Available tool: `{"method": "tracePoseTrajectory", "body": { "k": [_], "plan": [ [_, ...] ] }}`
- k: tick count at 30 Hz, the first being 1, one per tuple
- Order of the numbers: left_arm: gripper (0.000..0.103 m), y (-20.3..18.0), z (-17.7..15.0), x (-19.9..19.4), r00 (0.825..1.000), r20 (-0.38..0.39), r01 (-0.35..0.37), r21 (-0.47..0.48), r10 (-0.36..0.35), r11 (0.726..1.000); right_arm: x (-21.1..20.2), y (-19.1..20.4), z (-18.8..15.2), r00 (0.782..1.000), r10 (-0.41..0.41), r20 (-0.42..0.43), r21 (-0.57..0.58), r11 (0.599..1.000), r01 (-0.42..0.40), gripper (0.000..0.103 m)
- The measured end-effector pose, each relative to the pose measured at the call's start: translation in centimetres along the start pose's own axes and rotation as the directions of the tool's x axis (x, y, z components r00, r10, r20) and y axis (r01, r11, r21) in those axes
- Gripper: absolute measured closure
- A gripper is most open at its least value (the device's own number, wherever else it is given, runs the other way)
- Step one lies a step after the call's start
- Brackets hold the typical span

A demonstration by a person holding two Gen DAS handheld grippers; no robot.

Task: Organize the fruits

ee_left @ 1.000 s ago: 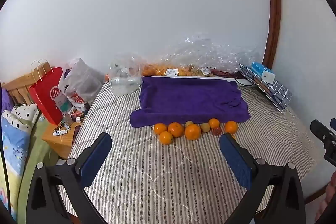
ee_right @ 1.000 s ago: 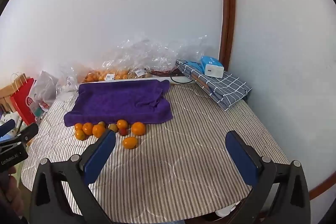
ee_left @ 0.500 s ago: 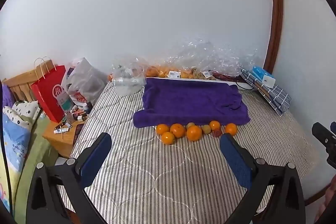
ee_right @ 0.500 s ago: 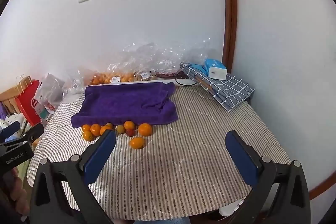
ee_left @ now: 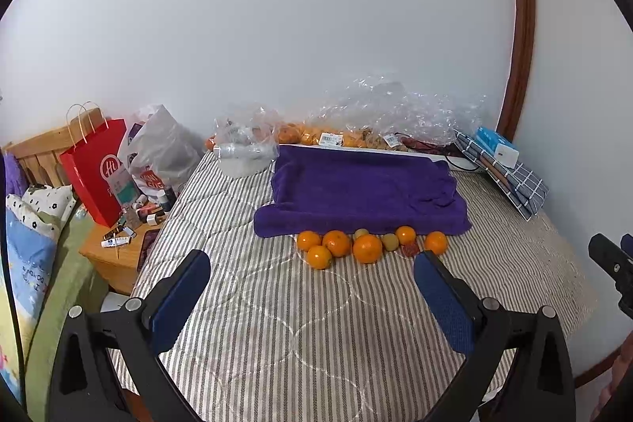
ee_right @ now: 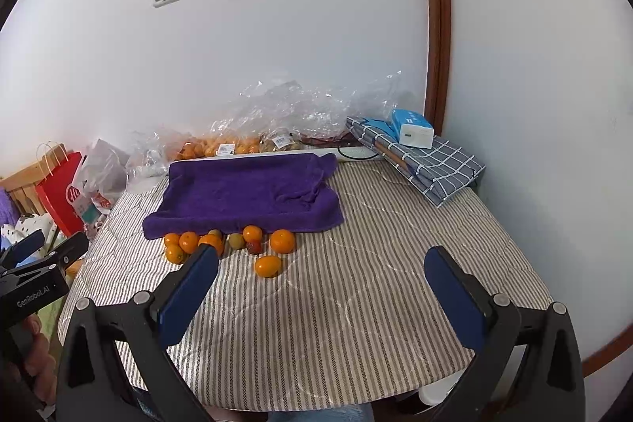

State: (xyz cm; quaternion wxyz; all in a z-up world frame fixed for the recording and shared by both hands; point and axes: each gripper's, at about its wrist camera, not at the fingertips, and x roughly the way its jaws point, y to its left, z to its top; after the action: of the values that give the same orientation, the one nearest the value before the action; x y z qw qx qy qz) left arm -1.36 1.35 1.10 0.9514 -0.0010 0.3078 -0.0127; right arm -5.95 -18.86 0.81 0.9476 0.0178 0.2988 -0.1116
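Observation:
Several oranges [ee_left: 367, 248] lie in a loose row on the striped tablecloth [ee_left: 300, 323], with small yellow-green fruits [ee_left: 389, 241] and a small red fruit [ee_left: 410, 248] among them, just in front of a purple towel [ee_left: 356, 192]. One orange [ee_right: 268, 266] sits apart, nearer to me, in the right wrist view. My left gripper [ee_left: 312, 279] hovers open above the cloth, short of the row, holding nothing. My right gripper [ee_right: 322, 275] is also open and empty, to the right of the fruit. The purple towel [ee_right: 245, 194] covers something flat and raised.
Clear plastic bags [ee_left: 379, 121] with more fruit line the wall behind the towel. A folded checked cloth with a blue-white box [ee_right: 411, 129] lies at the back right. A red paper bag [ee_left: 97, 169] and a cluttered wooden side table [ee_left: 118, 244] stand left of the table.
Both grippers have drawn back and tilted up a little, so the fruit row and towel sit lower and slightly farther in view. The fruit has not moved.

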Motion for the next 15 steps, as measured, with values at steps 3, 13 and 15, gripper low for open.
{"method": "tracePoseTrajectory", "body": {
  "k": [3,13,15],
  "plan": [
    [0.0,0.13,-0.08,0.03,1.0,-0.002,-0.006,-0.004,0.006,1.0,-0.15,-0.11,-0.43,1.0,0.011,0.003,0.013,1.0,-0.011,0.001],
    [0.0,0.36,-0.92,-0.41,1.0,-0.007,-0.002,-0.012,0.002,1.0,-0.59,-0.39,-0.66,1.0,0.003,0.002,0.028,1.0,-0.003,0.001],
    [0.0,0.21,-0.85,-0.56,1.0,-0.003,-0.002,-0.008,0.002,1.0,-0.82,-0.5,-0.65,1.0,0.0,0.009,0.031,1.0,0.0,0.001]
  ]
}}
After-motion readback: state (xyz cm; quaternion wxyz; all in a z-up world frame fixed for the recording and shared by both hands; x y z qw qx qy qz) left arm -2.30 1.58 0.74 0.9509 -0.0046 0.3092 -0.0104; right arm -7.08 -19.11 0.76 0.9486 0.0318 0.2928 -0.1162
